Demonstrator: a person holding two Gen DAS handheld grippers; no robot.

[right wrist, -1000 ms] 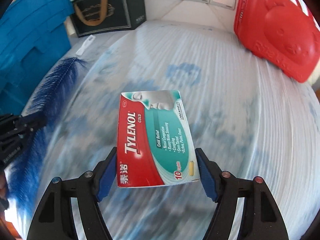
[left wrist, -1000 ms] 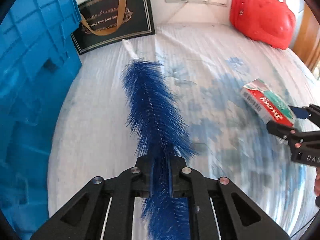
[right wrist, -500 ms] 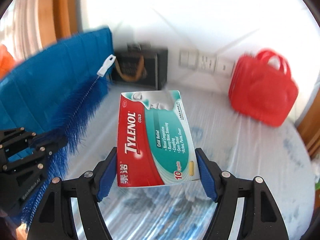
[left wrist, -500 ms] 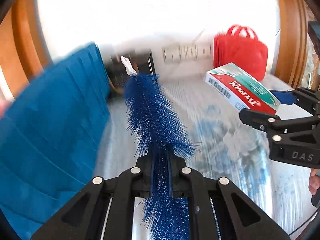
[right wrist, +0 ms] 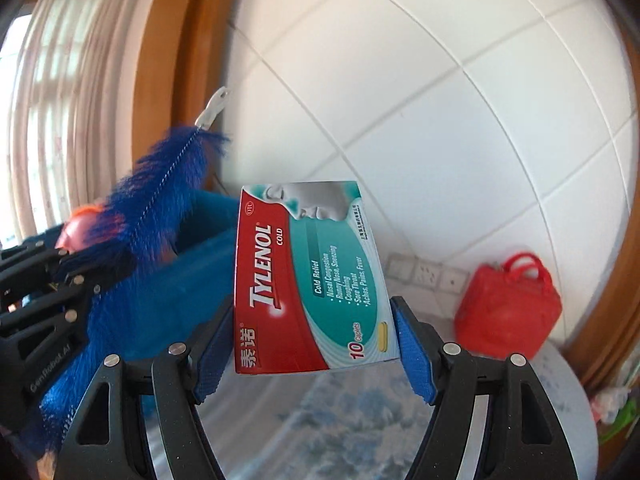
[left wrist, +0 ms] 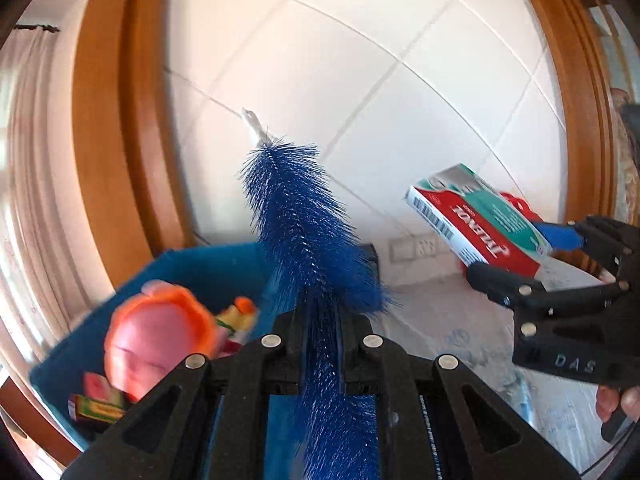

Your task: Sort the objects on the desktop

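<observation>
I am holding the left tool (left wrist: 318, 320) clamped on the blue bristle brush (left wrist: 304, 232) above the blue bin (left wrist: 224, 264), while my right tool (right wrist: 316, 344) is gripping the Tylenol box (right wrist: 308, 280) in the air beside it.

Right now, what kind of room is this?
Probably a room in a home: a white tiled wall with sockets, wooden door frames and a curtained window. A table under a patterned cloth holds a red bag and a blue bin of toys.
</observation>
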